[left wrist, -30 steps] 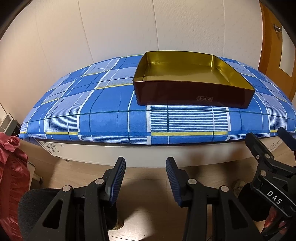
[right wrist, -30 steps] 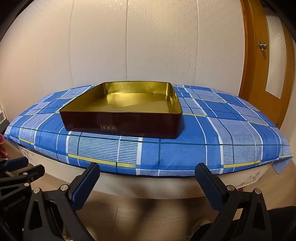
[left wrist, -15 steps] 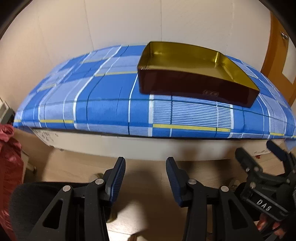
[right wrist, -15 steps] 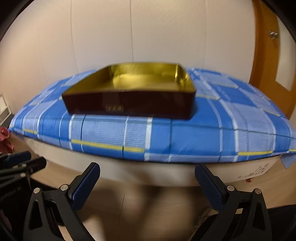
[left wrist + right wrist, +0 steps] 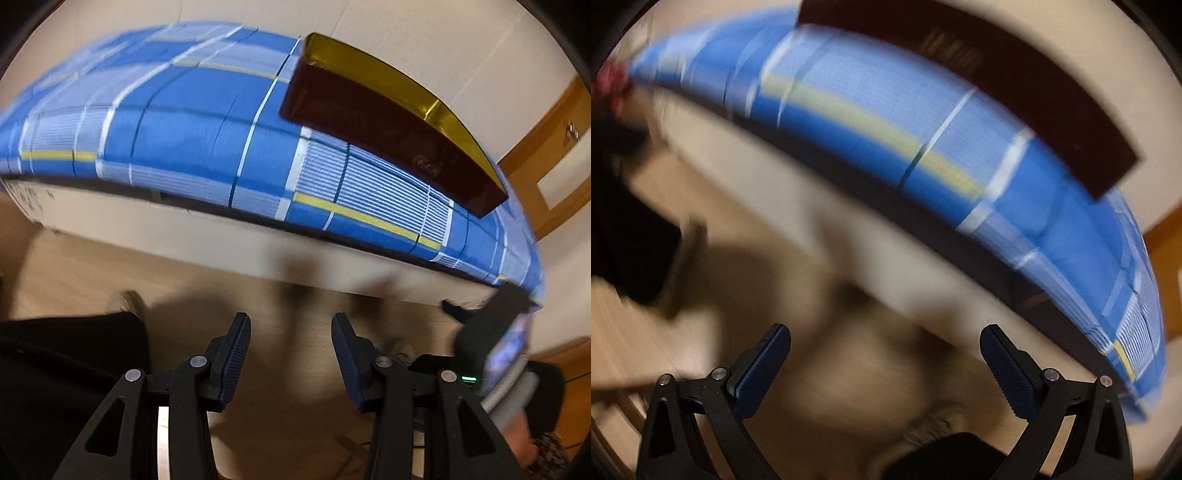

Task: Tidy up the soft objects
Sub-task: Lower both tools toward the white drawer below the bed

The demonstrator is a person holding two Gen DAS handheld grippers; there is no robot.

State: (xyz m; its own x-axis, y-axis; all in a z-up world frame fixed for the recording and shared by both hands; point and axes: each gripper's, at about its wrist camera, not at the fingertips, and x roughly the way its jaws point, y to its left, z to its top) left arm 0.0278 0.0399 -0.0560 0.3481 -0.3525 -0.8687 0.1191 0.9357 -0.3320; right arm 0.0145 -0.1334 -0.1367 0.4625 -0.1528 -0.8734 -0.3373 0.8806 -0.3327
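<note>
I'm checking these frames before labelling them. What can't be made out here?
- Tray inside: left wrist view shows only a gold sliver behind its dark wall; right wrist view shows the wall alone, its top cut by the edge.
- Tray label: motion-blurred in both views.
- Soft objects: none identifiable; the red blur at the right view's left edge is unreadable.
- Right gripper in the left view: smeared.

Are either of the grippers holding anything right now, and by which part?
Nothing is held: the left gripper and right gripper both have empty, open jaws above the floor.
</note>
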